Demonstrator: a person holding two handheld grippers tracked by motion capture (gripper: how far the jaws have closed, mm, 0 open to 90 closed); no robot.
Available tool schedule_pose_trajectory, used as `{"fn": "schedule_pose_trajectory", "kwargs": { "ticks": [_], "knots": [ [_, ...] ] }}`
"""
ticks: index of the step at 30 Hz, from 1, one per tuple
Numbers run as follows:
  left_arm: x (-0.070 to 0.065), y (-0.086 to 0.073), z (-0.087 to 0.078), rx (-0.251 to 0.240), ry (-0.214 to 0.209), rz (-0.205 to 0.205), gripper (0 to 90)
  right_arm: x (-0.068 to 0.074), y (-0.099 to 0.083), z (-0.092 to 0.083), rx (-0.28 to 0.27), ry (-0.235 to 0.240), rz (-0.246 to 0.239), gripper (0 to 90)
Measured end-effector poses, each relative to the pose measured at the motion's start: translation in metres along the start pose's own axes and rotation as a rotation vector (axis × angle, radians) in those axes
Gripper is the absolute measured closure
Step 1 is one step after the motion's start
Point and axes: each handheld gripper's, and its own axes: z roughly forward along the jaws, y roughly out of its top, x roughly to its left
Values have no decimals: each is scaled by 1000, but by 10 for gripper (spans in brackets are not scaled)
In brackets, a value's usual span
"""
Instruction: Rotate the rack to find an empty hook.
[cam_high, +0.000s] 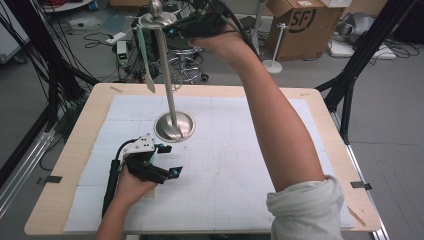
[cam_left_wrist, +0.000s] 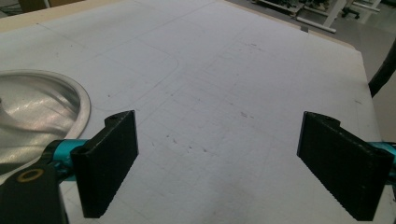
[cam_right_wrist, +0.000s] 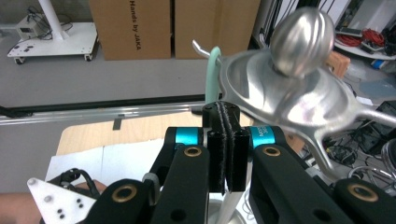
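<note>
Right claw (cam_high: 172, 31), jaws pressed together on nothing, sits beside the metal hook stand's (cam_high: 170, 90) top disc. A pale green utensil (cam_high: 145, 60) already hangs from one hook. Left claw (cam_high: 167, 160) rests spread apart, holding nothing, on the desk (cam_high: 75, 150) near the stand's base. Hanging looks done; the right claw's retreat remains.

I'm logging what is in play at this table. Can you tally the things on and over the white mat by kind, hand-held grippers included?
Silver metal stand with round base and hooked top: 1
Pale green utensil hanging from a hook of the stand: 1
Hand-held black grippers: 2, the left gripper open, the right gripper shut
Total: 4
</note>
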Motion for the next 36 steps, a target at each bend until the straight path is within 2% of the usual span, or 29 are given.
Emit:
{"fn": "schedule_pose_trajectory", "kwargs": {
  "ticks": [5, 6, 11, 15, 26, 33, 36],
  "knots": [
    [0, 0, 0, 0, 2, 3, 131, -4, -11, -7, 13, -18, 6, 895],
    [-1, 0, 0, 1, 3, 4, 131, -5, -14, -9, 21, -25, 19, 895],
    [-1, 0, 0, 2, 5, 3, 131, -15, -21, -20, 9, -63, 58, 895],
    [0, 0, 0, 1, 2, 0, 131, -21, -23, -25, -2, -83, 70, 895],
    [0, 0, -1, -3, 2, -4, 131, -32, -26, -21, -19, -118, 100, 895],
    [2, -1, -3, -5, 4, -9, 131, -36, -23, -21, -21, -133, 97, 896],
    [2, -1, -3, -7, 8, -12, 131, -38, -23, -22, -48, -130, 106, 895]
  ]
}}
